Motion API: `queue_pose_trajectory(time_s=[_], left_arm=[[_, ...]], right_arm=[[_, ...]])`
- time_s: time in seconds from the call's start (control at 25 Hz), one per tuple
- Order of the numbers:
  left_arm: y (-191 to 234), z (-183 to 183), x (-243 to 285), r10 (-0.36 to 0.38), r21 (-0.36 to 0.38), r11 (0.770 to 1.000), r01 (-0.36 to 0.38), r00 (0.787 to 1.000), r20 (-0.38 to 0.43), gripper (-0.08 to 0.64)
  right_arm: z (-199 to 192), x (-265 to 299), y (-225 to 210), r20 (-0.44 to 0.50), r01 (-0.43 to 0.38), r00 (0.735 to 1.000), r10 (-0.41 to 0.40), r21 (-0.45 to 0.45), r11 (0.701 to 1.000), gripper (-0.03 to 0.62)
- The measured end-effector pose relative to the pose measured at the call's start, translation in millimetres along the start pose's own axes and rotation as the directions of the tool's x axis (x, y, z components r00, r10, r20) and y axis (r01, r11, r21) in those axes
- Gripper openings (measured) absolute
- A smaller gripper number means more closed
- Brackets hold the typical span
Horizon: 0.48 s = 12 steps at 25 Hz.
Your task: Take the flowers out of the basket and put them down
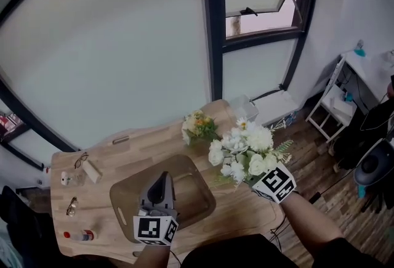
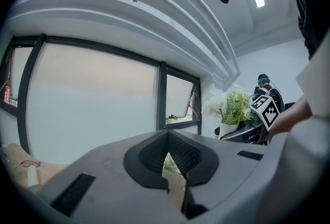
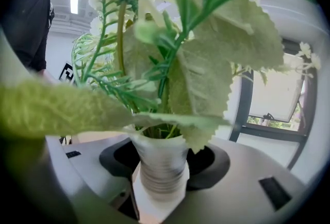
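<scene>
The right claw point(image 3: 162, 169) is clamping on the white ribbed plastic handle point(image 3: 161, 174) of a bunch of white artificial flowers with green serrated leaves point(image 1: 246, 150). Its jaws are pressing the handle from both sides, and the stems are rising upright out of it. In the head view this bunch is hanging over the right part of the light wooden tabletop point(image 1: 123, 150). It is sitting just beyond the right far corner of the shallow brown basket with rounded corners point(image 1: 120, 202), outside its rim.

The left claw point(image 1: 162, 179) is hovering over the basket's middle, pointing away from the person. Its dark jaws are meeting at the tips and gripping nothing.

A smaller bunch of yellow and white flowers point(image 1: 198, 127) is lying on the tabletop beyond the basket, near the far edge and close to the held bunch. A pair of spectacles point(image 1: 80, 160) is lying at the tabletop's left, well apart from the basket.
</scene>
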<state>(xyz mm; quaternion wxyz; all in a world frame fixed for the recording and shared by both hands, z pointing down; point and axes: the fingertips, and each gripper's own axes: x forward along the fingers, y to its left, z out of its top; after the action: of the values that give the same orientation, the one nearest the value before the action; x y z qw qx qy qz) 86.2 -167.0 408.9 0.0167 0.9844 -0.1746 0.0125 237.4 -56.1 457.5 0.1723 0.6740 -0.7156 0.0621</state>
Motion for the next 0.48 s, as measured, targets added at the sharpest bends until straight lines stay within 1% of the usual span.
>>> queue_pose_trajectory(time_s=[0.24, 0.4, 0.48], left_arm=[[-5, -9, 17, -0.007, -0.017, 1.000, 0.007, 1.000, -0.011, 0.002], [-5, -18, 23, -0.006, -0.010, 1.000, 0.005, 1.000, -0.025, 0.002], [-4, -23, 26, 0.001, -0.010, 1.000, -0.002, 0.999, -0.033, 0.002]], right_arm=[[-24, 5, -1, -0.034, 0.005, 0.999, -0.005, 0.006, 1.000, 0.256], [-44, 11, 0, -0.049, -0.005, 0.999, 0.008, 0.055, 0.998, 0.256], [-53, 14, 0, -0.050, -0.002, 0.999, 0.005, 0.065, 0.998, 0.256]])
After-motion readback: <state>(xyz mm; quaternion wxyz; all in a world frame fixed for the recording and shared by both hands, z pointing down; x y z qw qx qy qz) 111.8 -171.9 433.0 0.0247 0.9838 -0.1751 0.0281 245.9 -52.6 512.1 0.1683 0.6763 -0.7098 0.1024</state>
